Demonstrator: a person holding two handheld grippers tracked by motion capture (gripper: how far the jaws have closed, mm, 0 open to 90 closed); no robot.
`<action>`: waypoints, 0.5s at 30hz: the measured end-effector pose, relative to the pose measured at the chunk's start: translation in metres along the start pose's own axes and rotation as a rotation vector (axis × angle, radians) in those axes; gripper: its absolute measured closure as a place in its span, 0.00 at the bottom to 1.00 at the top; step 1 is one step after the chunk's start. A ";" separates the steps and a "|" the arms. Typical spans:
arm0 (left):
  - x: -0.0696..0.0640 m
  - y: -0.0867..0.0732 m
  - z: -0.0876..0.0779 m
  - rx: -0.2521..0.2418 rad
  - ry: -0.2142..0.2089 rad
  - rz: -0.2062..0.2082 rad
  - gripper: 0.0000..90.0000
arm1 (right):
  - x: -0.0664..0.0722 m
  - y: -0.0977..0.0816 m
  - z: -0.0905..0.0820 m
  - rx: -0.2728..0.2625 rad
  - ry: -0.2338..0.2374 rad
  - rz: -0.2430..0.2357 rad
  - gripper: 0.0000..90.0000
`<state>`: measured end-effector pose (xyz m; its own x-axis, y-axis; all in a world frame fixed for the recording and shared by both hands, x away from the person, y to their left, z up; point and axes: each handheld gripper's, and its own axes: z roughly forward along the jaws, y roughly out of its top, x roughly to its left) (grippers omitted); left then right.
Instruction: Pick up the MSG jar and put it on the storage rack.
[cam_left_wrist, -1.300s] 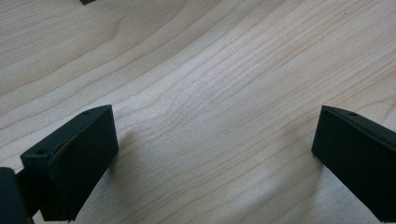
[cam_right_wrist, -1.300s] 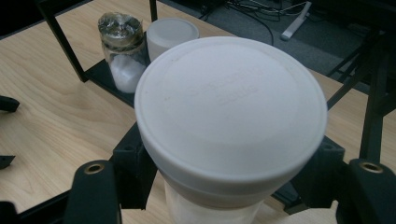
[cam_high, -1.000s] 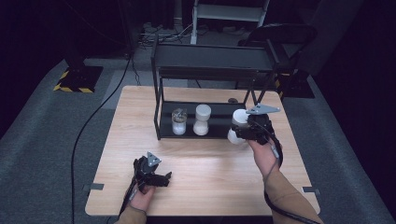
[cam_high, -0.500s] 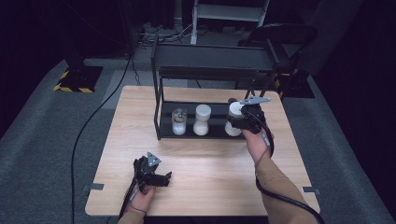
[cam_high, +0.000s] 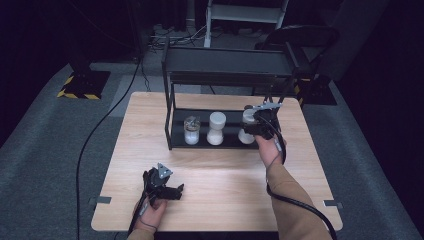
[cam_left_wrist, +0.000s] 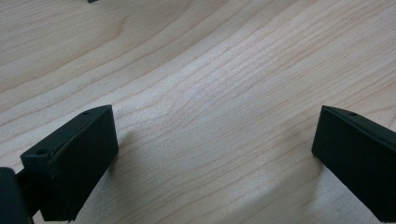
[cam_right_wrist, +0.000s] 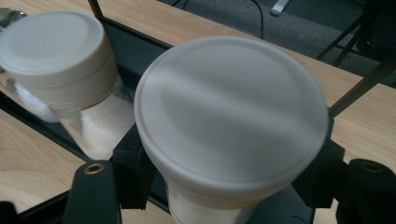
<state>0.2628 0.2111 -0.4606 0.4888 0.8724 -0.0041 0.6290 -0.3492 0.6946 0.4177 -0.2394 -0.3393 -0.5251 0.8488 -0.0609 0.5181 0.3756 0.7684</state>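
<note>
Nearest the person, at about seven o'clock on the wooden table (cam_high: 225, 175), the left gripper (cam_high: 167, 189) lies low over bare wood in the left hand (cam_high: 150, 212). The left gripper view shows its two black jaws standing wide apart with nothing but wood grain between them. Its cable trails off the near edge.

Further in, at about two o'clock from the table's middle, the right hand (cam_high: 270, 150) reaches forward with the right gripper (cam_high: 252, 127), whose grey plate sits on top. Its jaws are closed around a white-lidded jar (cam_right_wrist: 231, 121) just under the lid, as the right gripper view shows from close above. In the high view this jar (cam_high: 247, 125) is at the right end of the lower shelf of a black rack (cam_high: 230, 62) that stands on the far half of the table.

Close at its nine o'clock side stands a second white-lidded jar (cam_high: 216, 128), holding white grains; in the right gripper view it (cam_right_wrist: 56, 56) is just beside the held one, leaving little room. Further left is a clear jar with a metal-looking top (cam_high: 191, 130). The rack's upper shelf overhangs the row, and its right posts rise close beside the gripper.

Beyond the table lie grey floor, a black cable (cam_high: 100, 130) and a yellow-striped base (cam_high: 82, 82) at ten o'clock.
</note>
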 end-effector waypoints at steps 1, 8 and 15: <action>0.000 0.000 0.000 0.000 0.000 0.000 0.00 | 0.000 0.000 0.003 0.004 0.000 0.001 0.37; -0.001 0.000 0.000 0.000 0.004 -0.002 0.00 | 0.001 -0.002 0.018 0.026 -0.013 0.008 0.37; -0.001 0.000 0.000 0.001 0.006 -0.003 0.00 | -0.001 -0.008 0.027 0.024 -0.010 0.032 0.37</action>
<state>0.2623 0.2100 -0.4604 0.4837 0.8752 -0.0021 0.6308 -0.3470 0.6940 0.4324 -0.2337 -0.3628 -0.5011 0.8643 -0.0425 0.5507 0.3564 0.7548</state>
